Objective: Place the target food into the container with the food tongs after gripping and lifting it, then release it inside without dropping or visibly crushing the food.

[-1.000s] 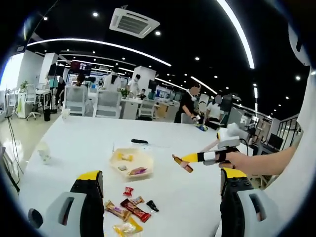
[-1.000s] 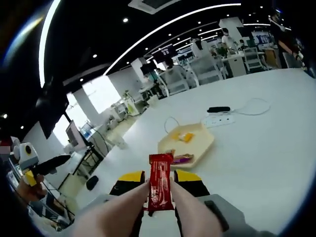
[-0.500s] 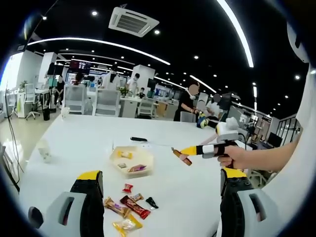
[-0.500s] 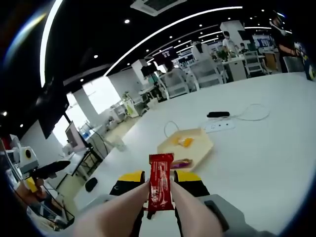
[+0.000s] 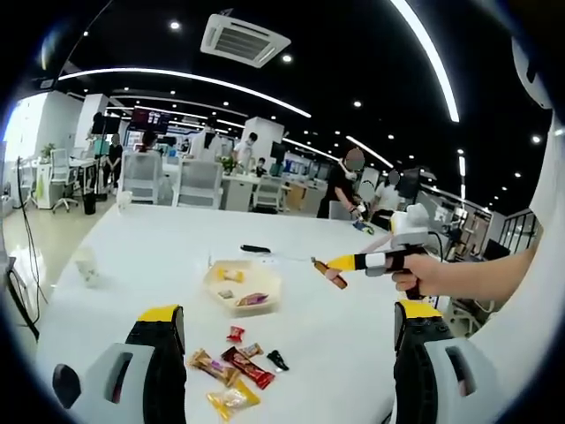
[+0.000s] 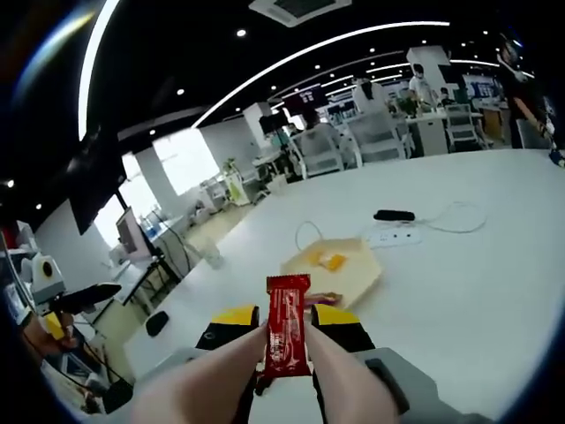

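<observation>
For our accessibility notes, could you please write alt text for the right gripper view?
Tongs grip a red snack bar upright, above a white table. Beyond it lies a pale tray holding snacks.

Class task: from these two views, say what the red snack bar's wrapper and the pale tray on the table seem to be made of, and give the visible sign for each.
Red snack bar: glossy plastic film wrapper, probably; it shines and has a crimped, serrated top edge.
Tray: matte cream, likely moulded paper pulp or plastic; thin angular raised rim, no gloss. The pictures leave it open.
</observation>
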`<state>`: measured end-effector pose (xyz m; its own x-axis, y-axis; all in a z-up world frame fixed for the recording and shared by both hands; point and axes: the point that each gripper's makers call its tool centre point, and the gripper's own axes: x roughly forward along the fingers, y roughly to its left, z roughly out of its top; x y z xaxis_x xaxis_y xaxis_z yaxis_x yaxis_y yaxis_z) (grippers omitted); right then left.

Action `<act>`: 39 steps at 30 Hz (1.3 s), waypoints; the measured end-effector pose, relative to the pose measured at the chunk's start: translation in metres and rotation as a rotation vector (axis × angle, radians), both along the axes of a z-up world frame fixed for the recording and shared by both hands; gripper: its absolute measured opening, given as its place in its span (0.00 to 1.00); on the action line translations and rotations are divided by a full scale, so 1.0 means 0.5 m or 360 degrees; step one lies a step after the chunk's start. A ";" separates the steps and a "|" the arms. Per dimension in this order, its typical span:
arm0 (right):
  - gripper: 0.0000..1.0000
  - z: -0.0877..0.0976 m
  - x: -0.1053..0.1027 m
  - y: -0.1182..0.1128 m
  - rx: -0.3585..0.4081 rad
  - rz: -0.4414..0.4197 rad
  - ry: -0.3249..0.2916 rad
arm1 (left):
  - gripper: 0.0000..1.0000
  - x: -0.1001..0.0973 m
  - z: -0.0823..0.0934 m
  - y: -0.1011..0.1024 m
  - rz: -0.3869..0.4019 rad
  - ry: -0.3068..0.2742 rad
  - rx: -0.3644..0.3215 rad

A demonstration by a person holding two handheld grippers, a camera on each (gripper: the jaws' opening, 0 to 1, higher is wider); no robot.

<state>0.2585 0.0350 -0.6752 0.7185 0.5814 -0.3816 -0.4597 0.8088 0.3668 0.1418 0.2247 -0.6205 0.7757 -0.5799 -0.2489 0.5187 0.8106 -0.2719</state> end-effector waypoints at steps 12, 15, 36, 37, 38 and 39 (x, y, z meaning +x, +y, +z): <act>0.22 0.028 0.007 -0.007 -0.0012 -0.0003 -0.0047 | 0.99 -0.002 0.001 -0.012 -0.0024 -0.0001 -0.0031; 0.22 0.034 0.008 -0.009 -0.0019 -0.0003 -0.0056 | 0.99 -0.004 0.000 -0.014 -0.0030 -0.0002 -0.0033; 0.22 0.070 0.039 0.003 -0.0003 -0.0005 -0.0094 | 0.99 -0.018 -0.006 0.001 0.0010 0.0013 -0.0090; 0.22 0.072 0.039 0.005 -0.0001 -0.0007 -0.0093 | 0.99 -0.017 -0.005 0.001 0.0013 0.0014 -0.0090; 0.22 0.073 0.039 0.007 0.0004 -0.0007 -0.0089 | 0.99 -0.017 -0.006 0.002 0.0014 0.0014 -0.0090; 0.22 0.074 0.040 0.009 0.0011 -0.0008 -0.0085 | 0.99 -0.017 -0.006 0.003 0.0015 0.0016 -0.0089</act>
